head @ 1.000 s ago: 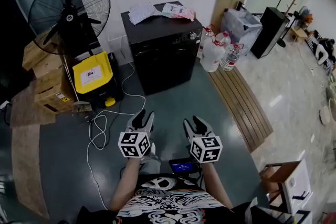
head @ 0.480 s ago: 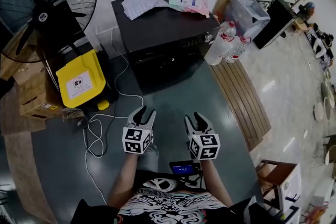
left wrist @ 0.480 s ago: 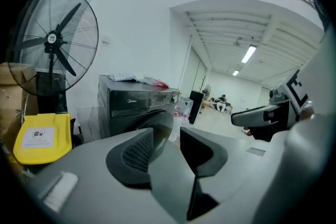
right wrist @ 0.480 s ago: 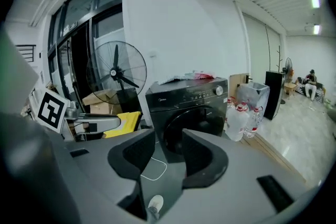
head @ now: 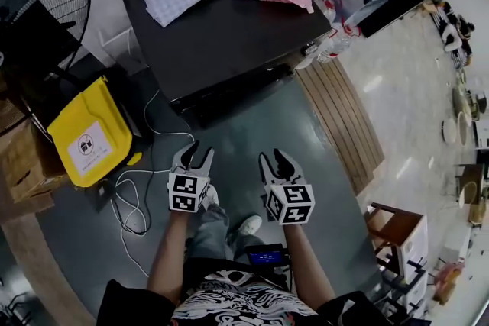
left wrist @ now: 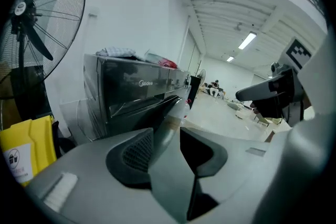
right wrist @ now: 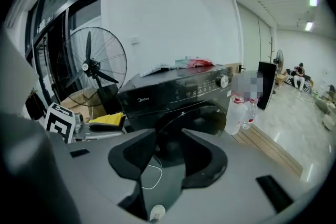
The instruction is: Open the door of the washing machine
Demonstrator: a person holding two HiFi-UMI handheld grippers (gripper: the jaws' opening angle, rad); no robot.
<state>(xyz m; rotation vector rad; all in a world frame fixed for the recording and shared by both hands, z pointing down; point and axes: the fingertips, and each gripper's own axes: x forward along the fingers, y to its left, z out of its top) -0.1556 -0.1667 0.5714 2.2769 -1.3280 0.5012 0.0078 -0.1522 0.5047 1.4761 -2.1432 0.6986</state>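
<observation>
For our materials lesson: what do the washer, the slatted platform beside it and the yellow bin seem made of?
Washer: probably painted metal, dark and smooth with a soft sheen; its round door looks like glossy tinted glass or plastic. Platform: wood, matt brown parallel slats. Bin: likely moulded plastic, uniform bright yellow.

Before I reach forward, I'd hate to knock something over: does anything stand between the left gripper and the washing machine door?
Nothing visible does. Only bare floor lies between the open, empty left gripper and the door. The white cable lies off to the left of that path, by the yellow bin.
</observation>
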